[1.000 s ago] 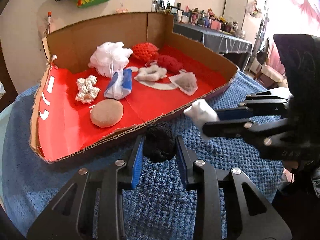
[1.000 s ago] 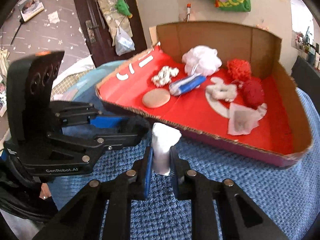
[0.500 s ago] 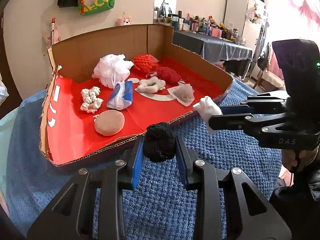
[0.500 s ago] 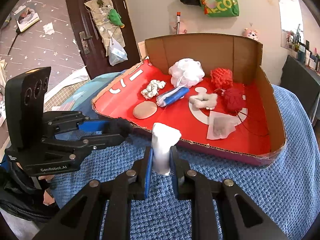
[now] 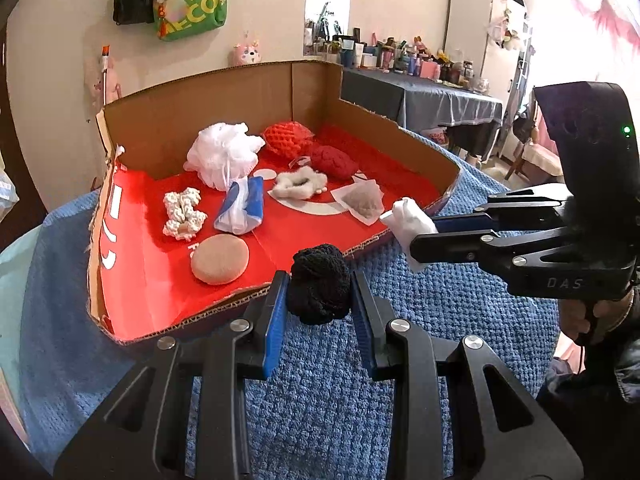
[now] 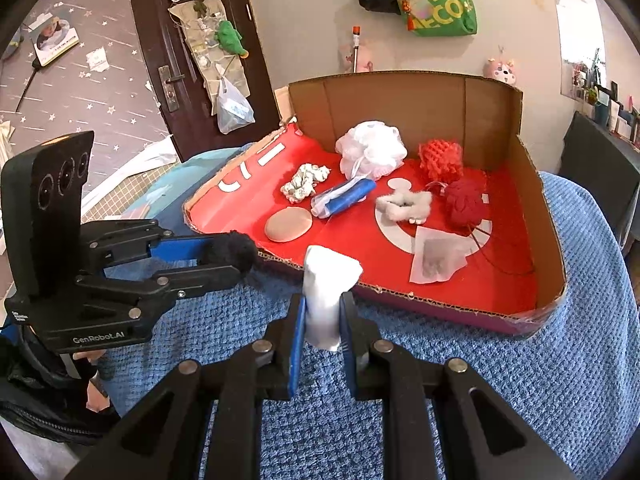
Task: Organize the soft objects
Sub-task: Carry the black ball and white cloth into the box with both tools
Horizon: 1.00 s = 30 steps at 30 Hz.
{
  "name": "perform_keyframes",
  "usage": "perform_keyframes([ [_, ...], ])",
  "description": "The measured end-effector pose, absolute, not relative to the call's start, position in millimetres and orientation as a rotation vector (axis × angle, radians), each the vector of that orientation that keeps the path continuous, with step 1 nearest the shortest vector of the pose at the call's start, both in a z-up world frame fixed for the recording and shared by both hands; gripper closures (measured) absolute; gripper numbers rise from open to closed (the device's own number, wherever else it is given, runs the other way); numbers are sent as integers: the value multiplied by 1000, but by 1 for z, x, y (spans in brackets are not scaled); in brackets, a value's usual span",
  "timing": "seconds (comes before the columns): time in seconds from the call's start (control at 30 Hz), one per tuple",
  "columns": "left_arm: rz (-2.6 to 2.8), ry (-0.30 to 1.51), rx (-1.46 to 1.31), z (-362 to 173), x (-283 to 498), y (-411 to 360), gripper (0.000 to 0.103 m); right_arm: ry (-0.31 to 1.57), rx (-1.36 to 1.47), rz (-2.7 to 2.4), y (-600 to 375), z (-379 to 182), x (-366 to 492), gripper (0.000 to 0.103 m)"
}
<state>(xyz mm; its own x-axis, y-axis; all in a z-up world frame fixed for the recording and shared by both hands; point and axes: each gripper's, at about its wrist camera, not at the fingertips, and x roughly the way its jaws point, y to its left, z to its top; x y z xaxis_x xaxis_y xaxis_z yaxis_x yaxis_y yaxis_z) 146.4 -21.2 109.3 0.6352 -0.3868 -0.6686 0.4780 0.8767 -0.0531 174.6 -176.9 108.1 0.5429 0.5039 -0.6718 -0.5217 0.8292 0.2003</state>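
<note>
My left gripper (image 5: 319,294) is shut on a black knitted ball (image 5: 320,284) and holds it above the blue towel, just before the near rim of the cardboard box (image 5: 208,104). It also shows in the right wrist view (image 6: 236,254). My right gripper (image 6: 322,306) is shut on a white soft wad (image 6: 328,280), also near the box's front rim; in the left wrist view the wad (image 5: 410,216) sits at that gripper's tips. The red-floored box (image 6: 400,96) holds several soft items.
In the box lie a white mesh puff (image 5: 222,152), a tan round sponge (image 5: 219,258), a blue and white pack (image 5: 242,206), red knitted balls (image 5: 334,160) and a flat sachet (image 5: 362,200). A blue towel (image 5: 400,360) covers the table. A door (image 6: 192,40) stands behind.
Both grippers have lifted and drawn back a little from the box with their loads still held. The items in the box have not moved.
</note>
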Motion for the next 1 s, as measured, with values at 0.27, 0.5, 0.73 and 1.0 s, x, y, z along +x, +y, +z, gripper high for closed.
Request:
perform_keyframes([
  [0.27, -507, 728, 143, 118, 164, -25, 74, 784, -31, 609, -176, 116, 188, 84],
  [0.5, -551, 766, 157, 113, 196, -32, 74, 799, -29, 623, -175, 118, 217, 84],
  [0.73, -565, 831, 204, 95, 230, -40, 74, 883, -48, 635, -168, 100, 256, 84],
  [1.0, -577, 871, 233, 85, 253, -44, 74, 954, -66, 643, -165, 85, 280, 84],
])
